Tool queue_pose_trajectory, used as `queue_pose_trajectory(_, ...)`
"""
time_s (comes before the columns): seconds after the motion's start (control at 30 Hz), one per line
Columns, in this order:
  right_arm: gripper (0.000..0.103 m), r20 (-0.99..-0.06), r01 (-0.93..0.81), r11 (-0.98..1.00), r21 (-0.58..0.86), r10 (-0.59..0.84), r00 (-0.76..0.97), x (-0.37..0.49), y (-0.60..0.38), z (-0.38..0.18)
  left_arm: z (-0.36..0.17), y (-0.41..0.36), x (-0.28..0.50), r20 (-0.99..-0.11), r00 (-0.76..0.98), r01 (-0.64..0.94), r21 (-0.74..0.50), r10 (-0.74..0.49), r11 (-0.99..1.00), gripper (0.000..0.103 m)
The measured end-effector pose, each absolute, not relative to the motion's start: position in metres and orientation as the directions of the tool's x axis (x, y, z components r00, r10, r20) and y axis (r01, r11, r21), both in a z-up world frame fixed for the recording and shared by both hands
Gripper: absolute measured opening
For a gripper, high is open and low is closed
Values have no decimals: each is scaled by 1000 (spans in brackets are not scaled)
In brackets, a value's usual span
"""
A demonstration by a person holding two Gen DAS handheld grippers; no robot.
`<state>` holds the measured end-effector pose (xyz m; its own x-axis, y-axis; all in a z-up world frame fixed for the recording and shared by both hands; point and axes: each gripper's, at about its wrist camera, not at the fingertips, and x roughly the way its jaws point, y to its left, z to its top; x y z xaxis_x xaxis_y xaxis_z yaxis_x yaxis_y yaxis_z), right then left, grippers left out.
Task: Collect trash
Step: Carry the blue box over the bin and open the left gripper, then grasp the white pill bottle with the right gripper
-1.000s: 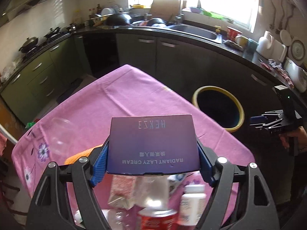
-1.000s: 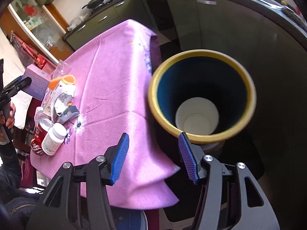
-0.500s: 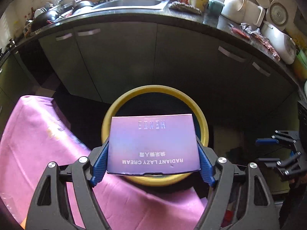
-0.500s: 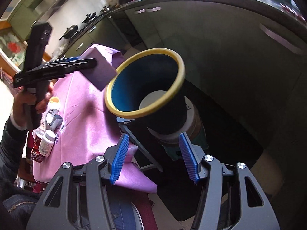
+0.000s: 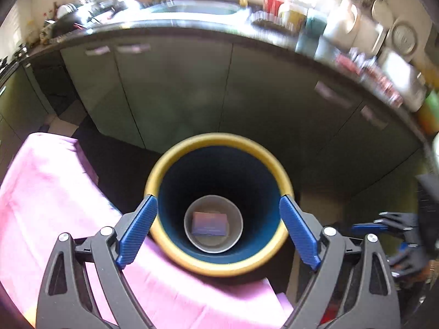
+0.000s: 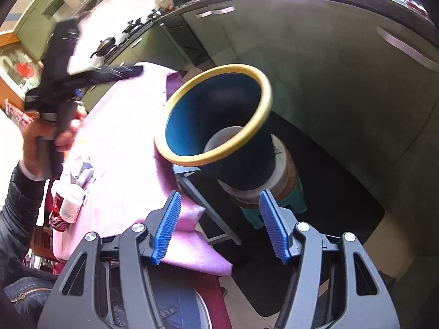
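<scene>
This is a home kitchen — a sink [image 5: 194, 9] under a bright window, green cupboards [image 5: 175, 87], and a stove [image 6: 129, 31] with a pan [image 6: 105, 44] on it.

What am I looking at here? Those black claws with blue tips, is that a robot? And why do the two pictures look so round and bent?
No robot: a person holds a hand-held gripper in each hand, and each carries a wide-angle camera looking along its two fingers, which bends the view. One picture looks from the left gripper straight down into a yellow-rimmed bin; its jaws have just been opening, with nothing between them, and a purple box lies at the bottom. The other looks from the right gripper, open and empty, seeing the bin from the side beside a pink tablecloth. On the cloth lie a white bottle, a red can and other bits too blurred to name.
</scene>
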<state>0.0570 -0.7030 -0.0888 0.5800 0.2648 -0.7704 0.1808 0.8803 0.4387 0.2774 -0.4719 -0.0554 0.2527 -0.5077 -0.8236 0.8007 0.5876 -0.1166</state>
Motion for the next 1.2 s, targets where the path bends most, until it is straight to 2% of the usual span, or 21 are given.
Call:
queue_pose_trajectory(0.17, 60, -770, 91, 894, 438, 321, 552, 80, -665, -88, 8, -373, 266, -733, 366, 747, -135, -573, 651, 91)
queue_pose_trajectory(0.4, 60, -743, -168, 894, 414, 439, 504, 119, -571, -72, 43, -232, 238, -657, 554, 606, -104, -511, 789, 93)
queue_pose_trajectory(0.6, 71, -707, -459, 801, 386, 576, 411, 132, -464, -63, 35, -139, 202, -645, 624, 498, -107, -441, 860, 94)
queue_pose_trajectory(0.67, 73, -702, -526, 770, 362, 596, 390, 132, -433, -63, 29, -113, 189, -646, 637, 465, -113, -420, 878, 94)
queue_pose_trajectory(0.73, 79, -703, -574, 750, 328, 600, 382, 133, -411, -65, 24, -90, 178, -643, 653, 434, -114, -399, 894, 94)
queue_pose_trajectory(0.83, 85, -718, -620, 737, 267, 582, 382, 135, -382, -71, 15, -66, 161, -641, 672, 394, -114, -370, 912, 95)
queue_pose_trajectory(0.97, 87, -731, -627, 755, 192, 537, 421, 142, -357, -78, 4, -47, 141, -647, 672, 367, -133, -361, 921, 95)
queue_pose_trajectory(1.03, 91, -734, -629, 758, 171, 524, 431, 146, -352, -81, -3, -40, 132, -646, 672, 355, -150, -363, 923, 95)
queue_pose_trajectory(1.2, 91, -738, -647, 747, 154, 523, 427, 152, -349, -87, -13, -24, 119, -646, 662, 333, -202, -381, 921, 95)
